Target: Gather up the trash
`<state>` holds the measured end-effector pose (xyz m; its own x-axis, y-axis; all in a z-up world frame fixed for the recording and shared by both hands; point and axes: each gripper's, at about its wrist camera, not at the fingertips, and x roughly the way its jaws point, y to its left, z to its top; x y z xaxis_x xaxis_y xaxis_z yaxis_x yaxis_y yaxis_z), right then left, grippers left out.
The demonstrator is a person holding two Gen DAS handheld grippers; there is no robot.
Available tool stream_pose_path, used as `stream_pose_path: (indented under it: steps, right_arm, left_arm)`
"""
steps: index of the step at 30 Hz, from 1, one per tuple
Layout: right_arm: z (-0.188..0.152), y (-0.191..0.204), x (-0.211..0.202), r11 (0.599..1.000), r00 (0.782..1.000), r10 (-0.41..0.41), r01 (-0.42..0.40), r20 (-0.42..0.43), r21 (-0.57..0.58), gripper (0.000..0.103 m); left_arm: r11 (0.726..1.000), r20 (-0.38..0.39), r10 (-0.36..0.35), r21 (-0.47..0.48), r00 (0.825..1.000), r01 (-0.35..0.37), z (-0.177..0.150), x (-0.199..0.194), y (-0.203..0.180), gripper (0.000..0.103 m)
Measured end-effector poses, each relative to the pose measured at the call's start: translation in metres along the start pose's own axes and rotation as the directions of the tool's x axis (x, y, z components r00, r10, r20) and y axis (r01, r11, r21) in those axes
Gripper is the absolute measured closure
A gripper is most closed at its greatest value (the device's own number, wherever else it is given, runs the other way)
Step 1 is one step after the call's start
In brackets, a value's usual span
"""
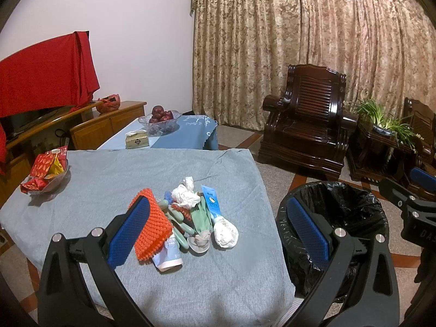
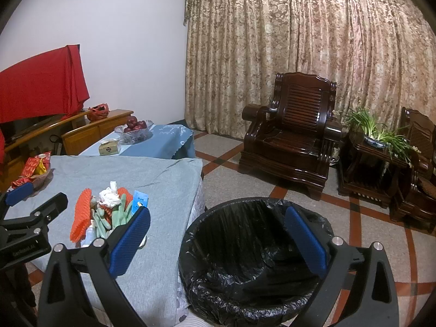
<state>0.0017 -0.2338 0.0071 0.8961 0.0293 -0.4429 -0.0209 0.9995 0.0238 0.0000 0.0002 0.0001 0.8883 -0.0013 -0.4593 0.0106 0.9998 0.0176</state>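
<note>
Both pairs of fingers are spread wide with nothing between them: the left gripper [image 1: 218,226] hangs over the grey-clothed table [image 1: 136,174], and the right gripper [image 2: 218,239] hangs over the bin [image 2: 245,248] lined with a black bag. A trash pile [image 1: 188,218] lies on the table at about 12 o'clock from the left gripper, with an orange bumpy mitt [image 1: 152,226], crumpled white tissue [image 1: 185,194], green gloves [image 1: 200,215], a blue-labelled tube [image 1: 211,201] and a white wad [image 1: 226,230] touching in one heap. At 3 o'clock from the pile, beside the table edge, stands the bin. A snack dish [image 1: 46,174] sits at 10 o'clock, well apart.
</note>
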Motion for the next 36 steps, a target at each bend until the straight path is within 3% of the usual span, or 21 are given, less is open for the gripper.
stream_pose_path:
  steps: [36]
  right_arm:
    - [-0.0006, -0.0002, 0.0098, 1.000, 1.000, 0.013, -0.013, -0.012, 0.000, 0.006]
  left_arm:
    - [1.000, -0.011, 0.009, -0.004, 1.000, -0.009, -0.0047, 0.0072, 0.0045, 0.005]
